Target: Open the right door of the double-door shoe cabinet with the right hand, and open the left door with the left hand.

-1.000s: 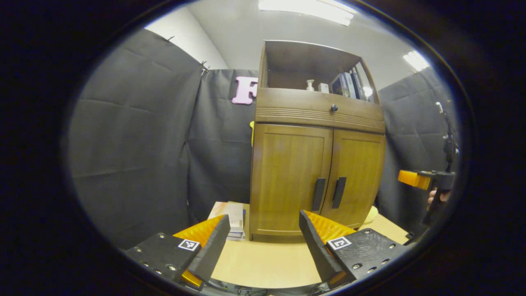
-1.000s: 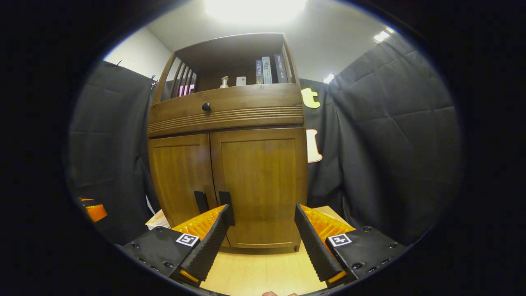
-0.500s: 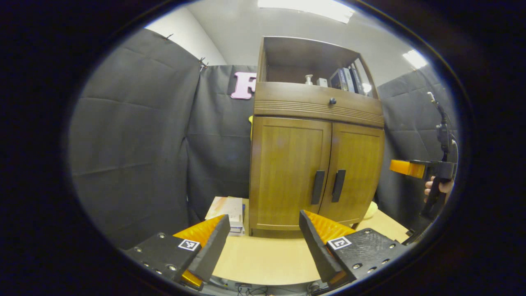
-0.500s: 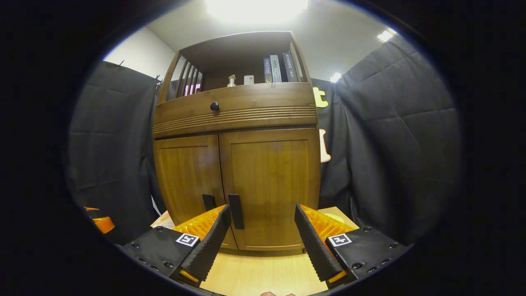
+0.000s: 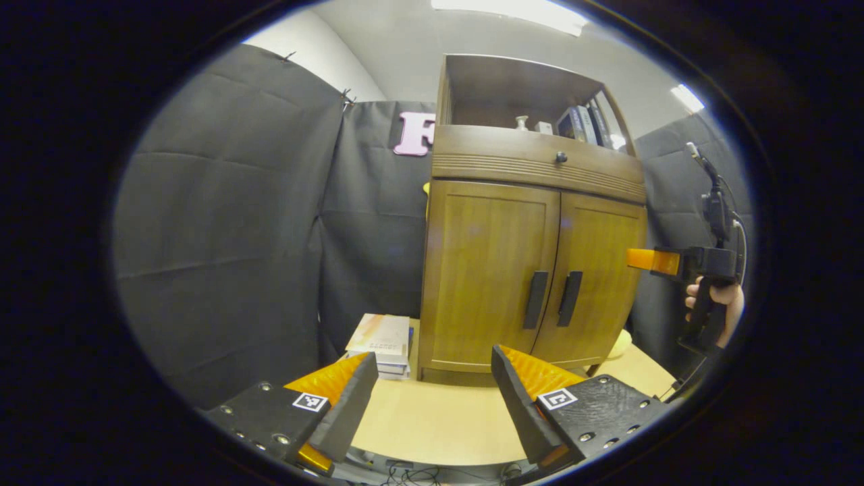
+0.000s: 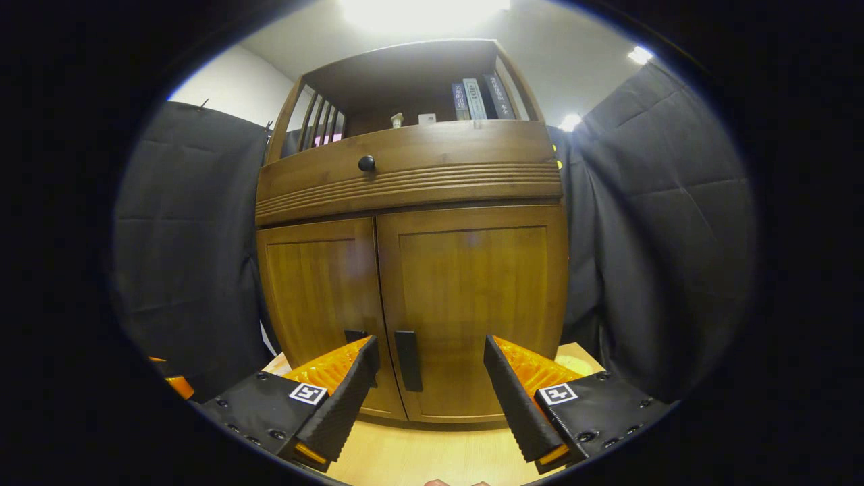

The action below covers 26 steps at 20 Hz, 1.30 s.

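In the right gripper view, the right claw (image 6: 426, 385), with its black ribbed pads and orange finger backs, is held released, nothing being gripped between its spread fingers. It is aimed at the lower front of the brown wooden double-door shoe cabinet (image 6: 412, 270), and the black vertical handle of the right door (image 6: 408, 360) is seen in the gap between the fingers, nearer the left one, without being touched. The right door (image 6: 476, 310) is shut, and so is the left door (image 6: 317, 304) beside it. Part of the left door's black handle (image 6: 354, 335) is hidden behind the claw's left finger.

In the left gripper view, the left claw (image 5: 432, 395) is likewise released and empty, held above the pale wooden counter (image 5: 432, 425) and well apart from the cabinet. The two handles (image 5: 552, 299) are seen side by side at the meeting edge of the closed doors. The right claw is also seen there at the right edge, gripped by a person's hand (image 5: 715, 304) just beside the cabinet's right side.

A drawer front with a round black knob (image 6: 366, 163) is set above the doors, and upright books (image 6: 476, 100) are kept on the open shelf on top. A small stack of books (image 5: 381, 341) is laid on the counter against the cabinet's left side.
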Motion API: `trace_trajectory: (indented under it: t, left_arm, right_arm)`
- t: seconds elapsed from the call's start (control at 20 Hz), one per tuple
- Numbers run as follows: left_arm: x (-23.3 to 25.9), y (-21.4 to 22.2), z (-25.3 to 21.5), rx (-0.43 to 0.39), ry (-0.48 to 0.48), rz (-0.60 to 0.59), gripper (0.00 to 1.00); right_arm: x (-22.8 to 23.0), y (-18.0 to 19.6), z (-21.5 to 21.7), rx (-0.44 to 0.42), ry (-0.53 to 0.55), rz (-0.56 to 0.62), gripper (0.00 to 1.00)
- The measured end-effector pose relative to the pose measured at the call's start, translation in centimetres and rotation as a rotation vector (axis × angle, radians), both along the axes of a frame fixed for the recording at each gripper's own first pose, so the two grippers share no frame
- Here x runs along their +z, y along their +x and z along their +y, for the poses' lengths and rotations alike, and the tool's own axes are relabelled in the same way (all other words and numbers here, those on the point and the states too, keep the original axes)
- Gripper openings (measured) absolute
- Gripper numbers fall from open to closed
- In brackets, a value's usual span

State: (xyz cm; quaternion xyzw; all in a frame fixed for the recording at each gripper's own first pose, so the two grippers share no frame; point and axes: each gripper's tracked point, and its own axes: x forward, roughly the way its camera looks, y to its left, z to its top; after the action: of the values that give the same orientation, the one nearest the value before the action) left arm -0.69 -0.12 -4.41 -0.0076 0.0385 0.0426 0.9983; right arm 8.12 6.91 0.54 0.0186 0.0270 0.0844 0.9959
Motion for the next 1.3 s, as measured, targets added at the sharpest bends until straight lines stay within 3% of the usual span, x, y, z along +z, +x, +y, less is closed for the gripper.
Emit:
trace_trajectory:
  t: [0.6,0.75,1.25,1.3]
  left_arm:
    - [-1.8,1.3,1.9,0.196,-0.004,0.024,0.98]
    - [-2.0,2.0,1.8,0.230,-0.012,0.027,0.98]
    - [-2.9,3.3,0.5,0.264,-0.002,0.051,0.98]
    - [-3.0,3.4,0.4,0.265,-0.002,0.056,0.98]
  right_arm:
    - [-3.7,8.6,3.2,0.093,-0.026,0.105,0.98]
    - [-4.2,10.5,2.8,0.064,-0.045,0.089,0.97]
    - [-8.0,13.7,4.5,0.091,-0.057,0.161,0.97]
    - [-8.6,13.9,5.0,0.098,-0.059,0.170,0.93]
